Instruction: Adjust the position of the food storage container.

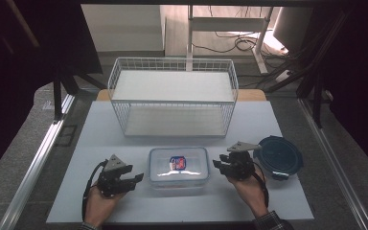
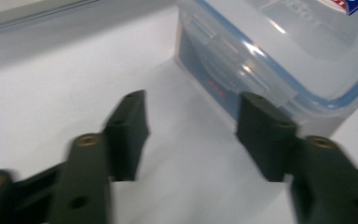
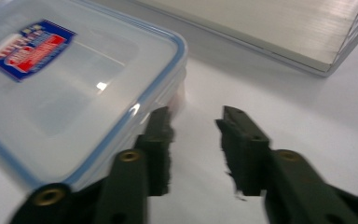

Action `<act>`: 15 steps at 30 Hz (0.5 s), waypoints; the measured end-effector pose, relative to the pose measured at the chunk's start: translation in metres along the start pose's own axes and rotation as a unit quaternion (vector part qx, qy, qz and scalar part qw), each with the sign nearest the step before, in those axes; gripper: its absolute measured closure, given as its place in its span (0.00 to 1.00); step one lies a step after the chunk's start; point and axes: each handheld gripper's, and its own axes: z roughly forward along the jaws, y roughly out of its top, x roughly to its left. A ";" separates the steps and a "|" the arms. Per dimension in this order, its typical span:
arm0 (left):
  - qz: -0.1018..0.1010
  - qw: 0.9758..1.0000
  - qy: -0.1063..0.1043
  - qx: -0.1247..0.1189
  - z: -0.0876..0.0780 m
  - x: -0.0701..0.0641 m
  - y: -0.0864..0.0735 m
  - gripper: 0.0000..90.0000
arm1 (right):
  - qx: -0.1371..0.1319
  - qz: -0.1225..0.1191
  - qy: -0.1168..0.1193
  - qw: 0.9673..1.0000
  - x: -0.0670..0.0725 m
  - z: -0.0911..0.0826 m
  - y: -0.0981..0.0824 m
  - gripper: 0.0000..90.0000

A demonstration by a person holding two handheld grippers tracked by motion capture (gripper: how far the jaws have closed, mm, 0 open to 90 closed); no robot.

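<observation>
In high view, round lid beside right gripper; both grippers parted, empty.

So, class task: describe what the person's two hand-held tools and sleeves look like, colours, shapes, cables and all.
Both are black two-jaw tools. The left tool and the right tool each carry a grey three-cornered plate on top, and a black cable trails from each along the hand. In the gripper views the jaws are flat black blocks on arms with brass-coloured fittings. A checked sleeve cuff shows at the right wrist.
</observation>
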 end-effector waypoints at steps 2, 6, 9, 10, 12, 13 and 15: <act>0.000 1.000 -0.003 -0.002 -0.001 0.000 -0.002 0.36 | -0.002 -0.003 0.001 1.000 0.000 -0.002 -0.002 0.56; 0.004 1.000 -0.014 0.002 -0.003 -0.002 -0.008 0.16 | -0.012 -0.005 0.003 1.000 0.003 -0.013 -0.013 0.34; 0.006 1.000 -0.005 0.005 -0.006 -0.004 -0.011 0.11 | -0.016 -0.008 0.011 1.000 0.005 -0.016 -0.018 0.28; 0.004 1.000 0.000 0.006 -0.007 -0.004 -0.013 0.08 | -0.017 -0.013 0.015 1.000 0.007 -0.017 -0.020 0.24; -0.004 1.000 -0.005 0.007 -0.008 -0.004 -0.020 0.06 | -0.016 -0.017 0.027 0.999 0.011 -0.017 -0.027 0.12; -0.004 1.000 -0.005 0.007 -0.008 -0.004 -0.020 0.06 | -0.016 -0.017 0.027 0.999 0.011 -0.017 -0.027 0.12; 0.002 1.000 -0.008 0.002 -0.008 -0.004 -0.024 0.05 | -0.005 -0.021 0.028 0.999 0.012 -0.013 -0.032 0.06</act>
